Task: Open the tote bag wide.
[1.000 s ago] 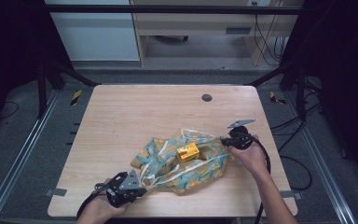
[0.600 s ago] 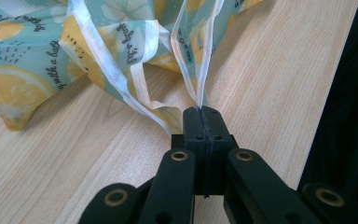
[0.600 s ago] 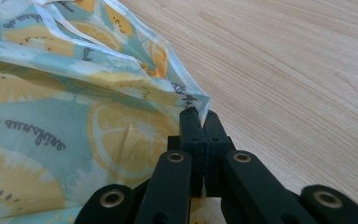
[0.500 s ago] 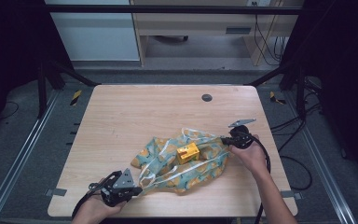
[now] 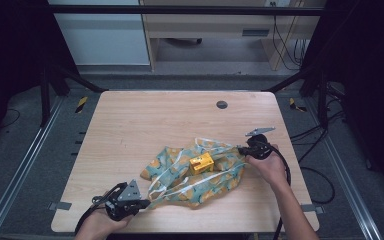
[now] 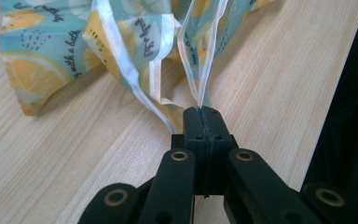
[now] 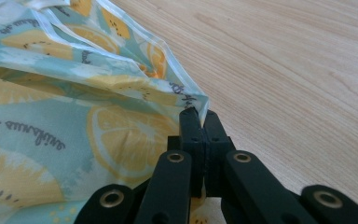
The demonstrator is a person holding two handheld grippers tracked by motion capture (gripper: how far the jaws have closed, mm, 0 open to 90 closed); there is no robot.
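Your left gripper (image 5: 142, 204), lower left, and right gripper (image 5: 241, 149), centre right, are both clamping the lemon-print cloth (image 5: 180, 177); a yellow box (image 5: 201, 162) is sitting on top.

The wooden desk (image 5: 130, 130) has a small round dark cap (image 5: 222, 104) near its far edge, at about 1 o'clock from the middle.

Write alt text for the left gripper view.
The left gripper, jaws shut, pinches the clear white-edged rim of a lemon-print bag just above a wooden table. The crumpled bag spreads across the top of the view, printed with orange lemon slices and script on pale teal.
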